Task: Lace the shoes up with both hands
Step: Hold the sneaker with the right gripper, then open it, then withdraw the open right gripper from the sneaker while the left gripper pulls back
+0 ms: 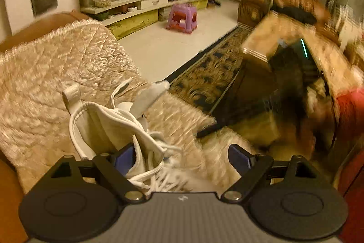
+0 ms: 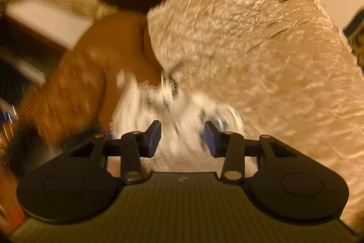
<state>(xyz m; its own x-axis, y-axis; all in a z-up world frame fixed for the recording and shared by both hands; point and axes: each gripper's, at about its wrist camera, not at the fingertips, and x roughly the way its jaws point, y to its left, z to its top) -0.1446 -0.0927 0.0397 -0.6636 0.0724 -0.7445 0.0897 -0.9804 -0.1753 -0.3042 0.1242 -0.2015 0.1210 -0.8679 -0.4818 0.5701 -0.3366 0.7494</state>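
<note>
A white shoe (image 1: 107,122) lies on the beige quilted sofa cover (image 1: 45,74), heel opening toward me, tongue pointing away. Its loose white laces (image 1: 159,174) trail between my left gripper's jaws. My left gripper (image 1: 182,158) is open wide and holds nothing; its left finger (image 1: 124,158) sits against the shoe's side. In the right wrist view the shoe (image 2: 173,111) is a white blur just ahead of my right gripper (image 2: 183,138), which is open and empty, its jaws on either side of the shoe.
A patterned rug (image 1: 211,74) and a dark glass coffee table (image 1: 273,83) lie to the right of the sofa. A purple stool (image 1: 182,17) stands on the white floor before a TV cabinet (image 1: 145,1). The brown leather sofa arm (image 2: 91,74) is beside the shoe.
</note>
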